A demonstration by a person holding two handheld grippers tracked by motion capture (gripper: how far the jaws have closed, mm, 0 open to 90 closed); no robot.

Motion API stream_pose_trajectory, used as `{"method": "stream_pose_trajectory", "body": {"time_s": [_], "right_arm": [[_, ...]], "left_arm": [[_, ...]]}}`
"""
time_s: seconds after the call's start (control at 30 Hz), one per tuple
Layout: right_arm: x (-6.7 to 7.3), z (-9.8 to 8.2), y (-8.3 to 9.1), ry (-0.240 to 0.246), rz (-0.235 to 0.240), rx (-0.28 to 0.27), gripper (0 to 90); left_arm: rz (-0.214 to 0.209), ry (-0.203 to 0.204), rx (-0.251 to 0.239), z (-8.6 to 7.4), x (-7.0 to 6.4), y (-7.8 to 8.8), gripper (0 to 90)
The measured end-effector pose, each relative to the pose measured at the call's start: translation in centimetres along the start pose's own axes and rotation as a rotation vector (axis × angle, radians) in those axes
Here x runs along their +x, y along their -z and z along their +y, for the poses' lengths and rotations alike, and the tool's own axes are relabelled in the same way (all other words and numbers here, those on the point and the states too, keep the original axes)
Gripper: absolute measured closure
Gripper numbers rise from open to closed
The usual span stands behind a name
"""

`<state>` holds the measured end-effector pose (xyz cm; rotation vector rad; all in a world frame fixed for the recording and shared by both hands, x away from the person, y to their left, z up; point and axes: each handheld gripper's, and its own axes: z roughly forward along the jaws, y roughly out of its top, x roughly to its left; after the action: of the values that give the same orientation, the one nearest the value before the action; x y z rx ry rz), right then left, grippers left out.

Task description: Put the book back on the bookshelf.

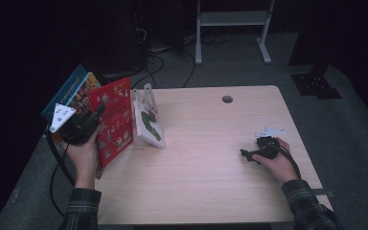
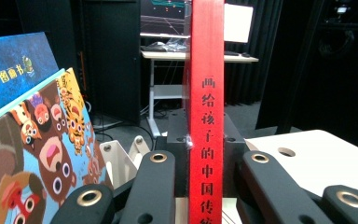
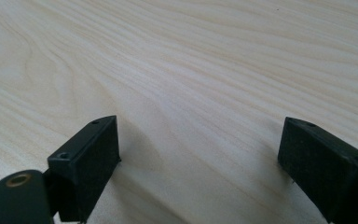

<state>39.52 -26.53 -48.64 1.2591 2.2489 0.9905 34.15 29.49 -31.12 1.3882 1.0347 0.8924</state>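
My left gripper (image 1: 98, 112) is shut on a red picture book (image 1: 117, 120) and holds it upright at the table's left edge. In the left gripper view the book's red spine (image 2: 207, 70) stands between my black jaws, with my left gripper (image 2: 207, 163) clamped on it. Beside it lean an animal-cover book (image 2: 42, 154) and a blue book (image 2: 9, 74), also the blue book (image 1: 69, 88) in the high view. A white book (image 1: 149, 125) with a green picture leans in a white stand (image 1: 146, 96). My right gripper (image 1: 247, 154) rests on the table, and in its own view the right gripper (image 3: 200, 158) is open and empty.
The light wooden table (image 1: 211, 143) has a round cable hole (image 1: 227, 99) near its far edge. A small white tag (image 1: 270, 131) lies just beyond the right hand. On the floor behind are cables (image 1: 158, 62), a white frame (image 1: 230, 19) and a black plate (image 1: 316, 84).
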Motion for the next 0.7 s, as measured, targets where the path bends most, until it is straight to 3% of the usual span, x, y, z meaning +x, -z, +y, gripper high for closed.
{"method": "stream_pose_trajectory", "body": {"time_s": [0.7], "right_arm": [[-0.1,0.0,0.0,0.002,-0.002,0.001,11.5]], "left_arm": [[0.052,0.036,-0.045,-0.4,2.0,-4.5,79.5]]}}
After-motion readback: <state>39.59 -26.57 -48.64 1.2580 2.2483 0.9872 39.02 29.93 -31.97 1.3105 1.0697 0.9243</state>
